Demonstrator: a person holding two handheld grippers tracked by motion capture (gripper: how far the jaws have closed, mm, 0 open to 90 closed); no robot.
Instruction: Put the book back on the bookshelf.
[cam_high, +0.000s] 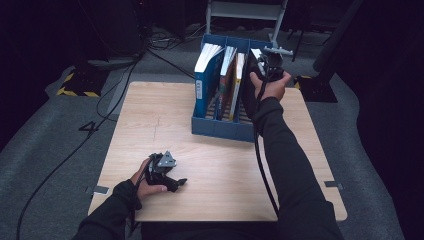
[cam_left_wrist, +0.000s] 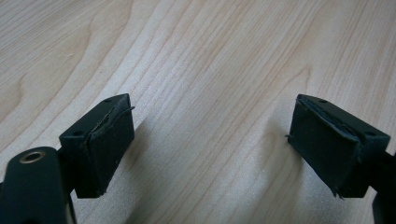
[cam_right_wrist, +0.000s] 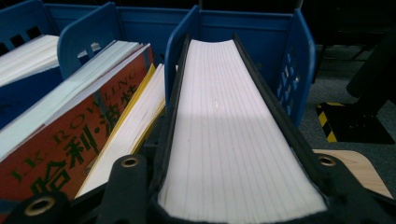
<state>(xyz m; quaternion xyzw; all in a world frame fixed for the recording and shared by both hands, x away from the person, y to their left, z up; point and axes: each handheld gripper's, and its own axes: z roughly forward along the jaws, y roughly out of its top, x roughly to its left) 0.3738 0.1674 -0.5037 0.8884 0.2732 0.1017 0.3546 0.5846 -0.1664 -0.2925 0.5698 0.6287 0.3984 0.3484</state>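
Between right tool (cam_right_wrist: 238, 205) jaws, black book (cam_right_wrist: 233, 130)

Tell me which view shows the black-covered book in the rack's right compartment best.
The right gripper view: the black-covered book runs up the middle of it, white page edges up, clamped between the right hand-held gripper's jaws, inside the blue rack. The high view gives just a sliver behind the hand. The left gripper view looks at the table.

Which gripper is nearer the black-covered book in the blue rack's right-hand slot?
Right. The right gripper is closed on the black-covered book at the blue rack, its jaws on both covers. The left gripper rests open on the table near the front edge, well away.
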